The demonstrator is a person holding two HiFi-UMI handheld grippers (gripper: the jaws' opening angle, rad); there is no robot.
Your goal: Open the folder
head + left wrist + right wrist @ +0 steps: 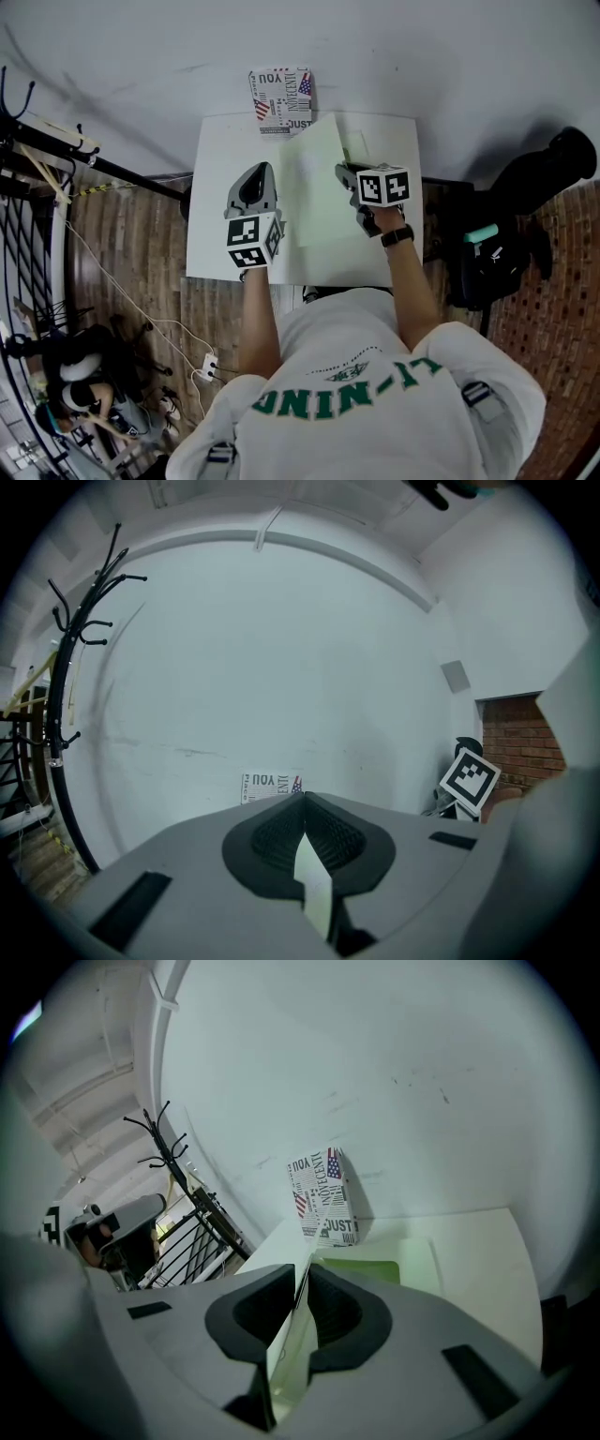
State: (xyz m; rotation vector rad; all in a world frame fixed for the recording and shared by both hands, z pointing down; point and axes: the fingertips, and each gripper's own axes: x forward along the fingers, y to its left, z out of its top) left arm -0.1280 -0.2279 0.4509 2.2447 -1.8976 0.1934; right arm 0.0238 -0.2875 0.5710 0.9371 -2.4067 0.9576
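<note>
We are counting one folder (314, 187), one white table (216, 187), one printed box (281, 100) and two grippers. The folder is lying mid-table, between the grippers. Its long axis is running from the person's side toward the wall. One pale flap is standing lifted off the table, slanting up with its top corner toward the box.

The left gripper (258, 178) is sitting at the folder's left side. In the left gripper view its jaws (302, 803) are pinching shut on a thin pale sheet of the folder (312, 878). The right gripper (345, 173) is sitting at the right side. In the right gripper view its jaws (307, 1274) are clamping closed on the folder's flap (286, 1354) edge-on, and the green inside is showing flat on the table (469, 1260) just beyond.

The box is standing at the table's far edge, touching the wall, and is also showing in both gripper views (272, 785) (326, 1194). One black coat rack (75, 667) is standing off to the left.

The right gripper is covering the folder's right edge in the head view. The left gripper view is showing only that sliver of sheet, with the table cut off. We are not making out the spine.
</note>
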